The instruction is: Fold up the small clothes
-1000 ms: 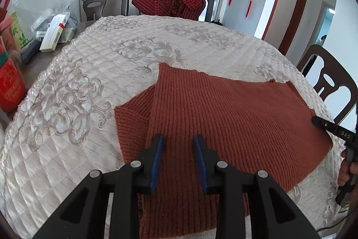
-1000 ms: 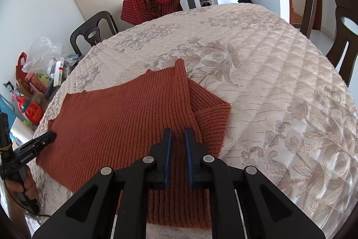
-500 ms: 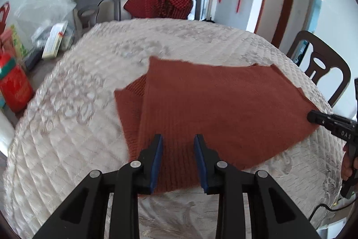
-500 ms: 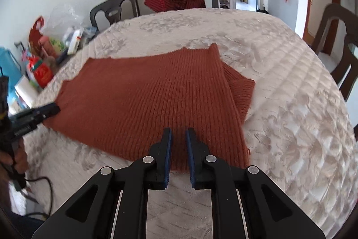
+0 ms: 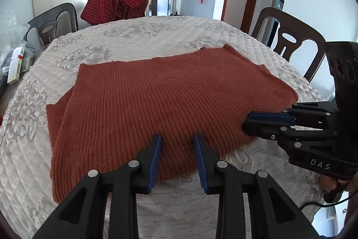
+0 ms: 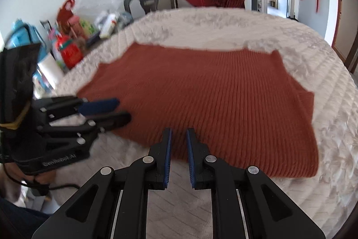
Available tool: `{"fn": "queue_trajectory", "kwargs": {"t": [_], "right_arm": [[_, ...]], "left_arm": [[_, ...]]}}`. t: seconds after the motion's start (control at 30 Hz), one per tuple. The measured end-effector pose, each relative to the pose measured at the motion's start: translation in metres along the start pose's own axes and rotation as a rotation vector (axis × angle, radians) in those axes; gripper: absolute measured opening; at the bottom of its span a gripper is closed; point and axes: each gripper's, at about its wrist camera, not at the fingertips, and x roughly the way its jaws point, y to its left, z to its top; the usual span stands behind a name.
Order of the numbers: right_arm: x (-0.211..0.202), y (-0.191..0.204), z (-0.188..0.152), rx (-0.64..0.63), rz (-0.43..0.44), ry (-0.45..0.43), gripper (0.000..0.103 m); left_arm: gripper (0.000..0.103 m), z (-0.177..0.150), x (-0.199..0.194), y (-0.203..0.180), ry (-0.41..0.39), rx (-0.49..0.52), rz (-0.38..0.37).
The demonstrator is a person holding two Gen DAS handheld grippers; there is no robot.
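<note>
Rust knit sweater [image 5: 161, 102] lies flat on quilted tablecloth [image 5: 138, 37], near table's front edge, one sleeve folded under at left in left view. Left gripper [image 5: 177, 157] hovers over near hem, jaws moderately apart, nothing between pads. Right gripper [image 6: 178, 153] over near hem too, jaws narrow gap, empty, not touching cloth as far as visible. Each gripper shows in other's view, tips at sweater's side edge. Red plaid garment [image 5: 118, 5] drapes chair [image 5: 152, 0] beyond table. Right view blurred.
</note>
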Motion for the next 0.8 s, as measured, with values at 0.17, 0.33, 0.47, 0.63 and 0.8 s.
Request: {"fn": "queue_trajectory", "kwargs": {"t": [0.17, 0.33, 0.47, 0.63, 0.8], "right_arm": [[-0.018, -0.009, 0.001, 0.020, -0.018, -0.042, 0.013], [-0.037, -0.041, -0.005, 0.098, -0.106, -0.072, 0.013], [-0.037, -0.071, -0.012, 0.184, -0.174, -0.053, 0.013], [-0.039, -0.069, -0.007, 0.183, -0.172, -0.060, 0.013], [-0.040, -0.051, 0.002, 0.129, -0.140, -0.077, 0.013]], "left_arm": [[0.033, 0.001, -0.012, 0.016, -0.008, -0.071, -0.007], [0.033, -0.008, -0.030, 0.050, -0.040, -0.156, 0.100], [0.033, -0.014, -0.022, 0.066, -0.004, -0.197, 0.161], [0.033, -0.008, -0.027, 0.061, -0.020, -0.193, 0.183], [0.033, -0.005, -0.033, 0.073, -0.034, -0.207, 0.215]]}}
